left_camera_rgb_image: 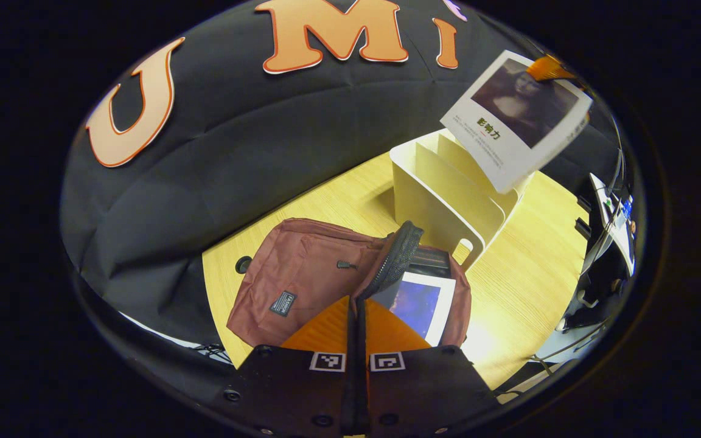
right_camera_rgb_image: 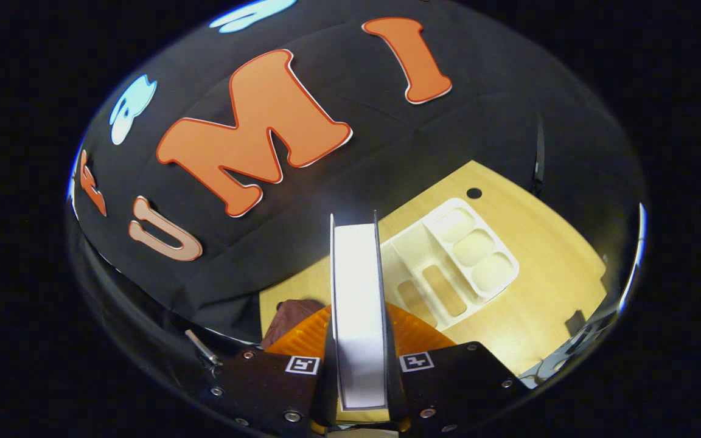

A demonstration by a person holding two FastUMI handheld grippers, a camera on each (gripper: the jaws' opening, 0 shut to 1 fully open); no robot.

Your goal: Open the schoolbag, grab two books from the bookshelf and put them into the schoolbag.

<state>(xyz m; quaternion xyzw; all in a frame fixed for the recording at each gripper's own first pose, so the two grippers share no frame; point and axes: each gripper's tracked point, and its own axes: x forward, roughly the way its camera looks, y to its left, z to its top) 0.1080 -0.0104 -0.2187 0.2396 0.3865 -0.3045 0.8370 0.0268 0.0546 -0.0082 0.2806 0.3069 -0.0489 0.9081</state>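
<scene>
My schoolbag (left_camera_rgb_image: 302, 274) lay on the wooden table (left_camera_rgb_image: 527, 286), a dark red bag with its top flap (left_camera_rgb_image: 396, 255) pulled up. My left gripper (left_camera_rgb_image: 356, 304) had both fingers pressed together on the edge of that flap and held the bag open. Inside I could see one book (left_camera_rgb_image: 420, 304) with a blue cover and a white border. Just behind the bag stood the white bookshelf (left_camera_rgb_image: 442, 201) with its slots. A second book (left_camera_rgb_image: 518, 118) hung in the air above the shelf, white with a dark picture on it. My right gripper (right_camera_rgb_image: 359, 340) was closed on that book (right_camera_rgb_image: 359, 304), one finger on each cover, with the white page edge facing me. Below it I saw the shelf (right_camera_rgb_image: 454, 255) from above.
</scene>
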